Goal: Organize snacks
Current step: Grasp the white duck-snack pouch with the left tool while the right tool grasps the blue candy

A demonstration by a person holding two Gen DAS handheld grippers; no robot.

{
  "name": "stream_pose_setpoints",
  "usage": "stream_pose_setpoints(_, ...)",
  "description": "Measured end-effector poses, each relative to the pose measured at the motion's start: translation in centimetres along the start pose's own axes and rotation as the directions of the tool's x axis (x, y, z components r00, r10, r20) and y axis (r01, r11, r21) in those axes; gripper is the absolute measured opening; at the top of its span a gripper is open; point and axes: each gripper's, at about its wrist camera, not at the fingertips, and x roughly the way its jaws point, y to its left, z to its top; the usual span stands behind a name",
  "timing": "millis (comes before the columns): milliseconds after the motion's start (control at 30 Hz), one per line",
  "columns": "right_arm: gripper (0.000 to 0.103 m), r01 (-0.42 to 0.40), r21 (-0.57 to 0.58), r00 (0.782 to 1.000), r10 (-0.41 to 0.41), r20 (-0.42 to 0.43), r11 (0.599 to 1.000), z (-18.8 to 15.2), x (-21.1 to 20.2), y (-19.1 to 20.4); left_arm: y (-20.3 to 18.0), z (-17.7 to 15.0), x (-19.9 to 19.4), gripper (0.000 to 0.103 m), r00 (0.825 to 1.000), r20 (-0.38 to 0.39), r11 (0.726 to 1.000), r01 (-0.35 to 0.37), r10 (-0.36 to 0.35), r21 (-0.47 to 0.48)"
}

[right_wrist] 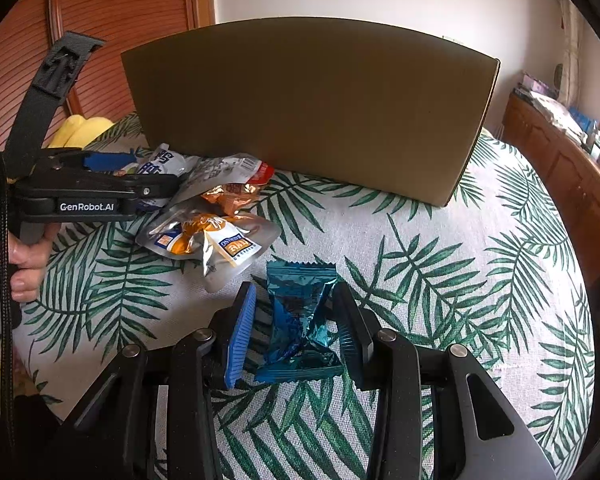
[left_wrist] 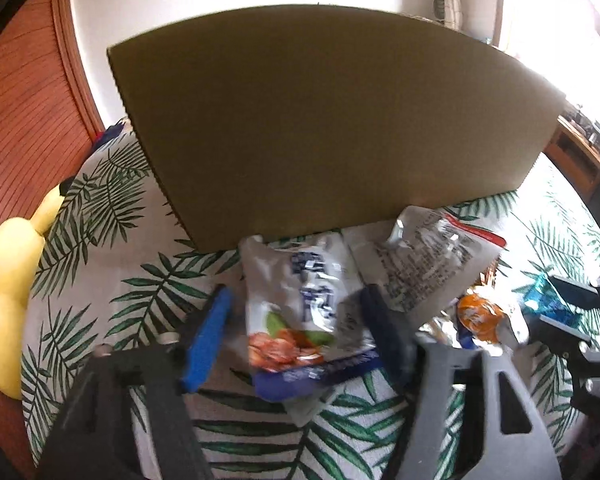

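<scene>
A brown cardboard box (left_wrist: 332, 120) (right_wrist: 308, 108) stands on the leaf-print cloth. In front of it lies a pile of snack packets. My left gripper (left_wrist: 296, 328) is open around a white and blue packet (left_wrist: 304, 312) with a food picture; it also shows in the right wrist view (right_wrist: 160, 164). A silver packet with printed text (left_wrist: 424, 256) (right_wrist: 224, 170) lies beside it, and an orange and white packet (right_wrist: 208, 240) (left_wrist: 480, 312) nearer. My right gripper (right_wrist: 296, 320) has its fingers on both sides of a shiny blue packet (right_wrist: 300, 312), and the wrapper looks pinched between them.
A yellow plush toy (left_wrist: 8, 280) (right_wrist: 80, 128) lies at the left edge of the cloth. A wooden slatted panel (left_wrist: 20, 120) is behind on the left. A wooden cabinet (right_wrist: 560, 148) with clutter stands at the right. Bare cloth (right_wrist: 460, 260) lies to the right of the packets.
</scene>
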Motion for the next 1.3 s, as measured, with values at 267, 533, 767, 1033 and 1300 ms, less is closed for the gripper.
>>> stream_pose_setpoints(267,0.039,-0.001,0.001,1.000,0.001,0.000,1.000,0.0,0.0,0.0,-0.1,-1.0,-1.4,0.047,0.999,0.002,0.999,0.037,-0.037,0.014)
stream_pose_setpoints(533,0.039,-0.003,0.003,1.000,0.003,0.000,1.000,0.0,0.0,-0.1,-0.8,-1.9,-3.3,0.037,0.998,0.034,0.998,0.052,-0.053,0.024)
stream_pose_setpoints(767,0.040,0.003,-0.004,1.000,-0.003,-0.004,1.000,0.0,0.0,0.1,-1.4,-1.4,-3.3,0.037,0.999,0.027,0.998,0.029,-0.030,0.058)
stream_pose_setpoints(1033,0.040,0.001,-0.003,1.000,-0.001,-0.003,1.000,0.0,0.0,0.1,-2.2,-1.9,-4.2,0.036,0.998,0.057,0.996,0.028,-0.033,0.083)
stream_pose_setpoints(1300,0.037,-0.004,-0.006,1.000,0.004,0.000,1.000,-0.1,-0.1,0.2,-2.0,-1.7,-6.3,0.036,0.993,0.110,0.997,0.044,-0.051,0.067)
